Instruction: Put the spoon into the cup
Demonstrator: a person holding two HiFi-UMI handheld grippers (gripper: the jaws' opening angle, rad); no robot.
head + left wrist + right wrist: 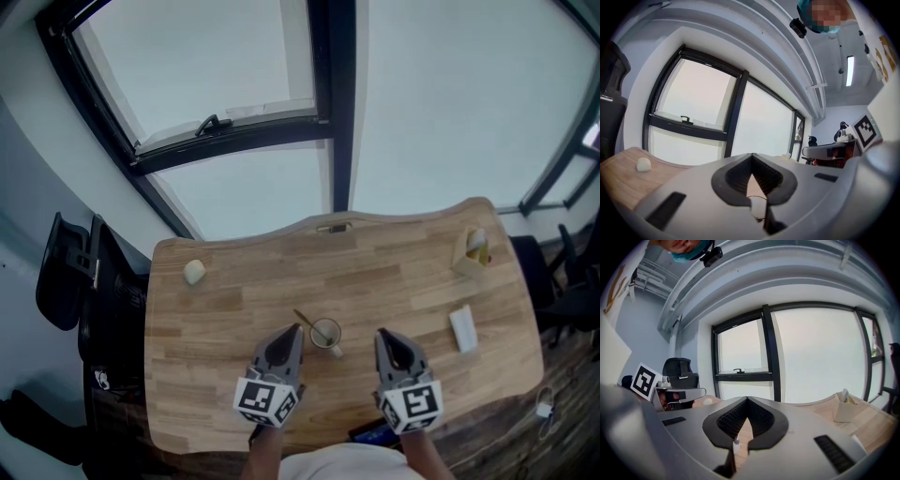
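Spoon (304,320): thin handle slants up-left out of the cup; bowl end apparently inside already.
Cup (326,333): upright on the tabletop (225,309), just ahead of both grippers.
Handling: judged light, stiff, slippery; pinch mid-handle.
Left gripper (297,329): fingers closed together, nothing visibly held.
Right gripper (383,334): fingers closed together, empty.

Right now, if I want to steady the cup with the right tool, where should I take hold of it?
Take the cup by its handle, coming in from the near right with the right tool. The handle seems to jut toward that side, while the spoon lies at the cup's far left beside the left tool, so the right side is free. Open the shut jaws first.
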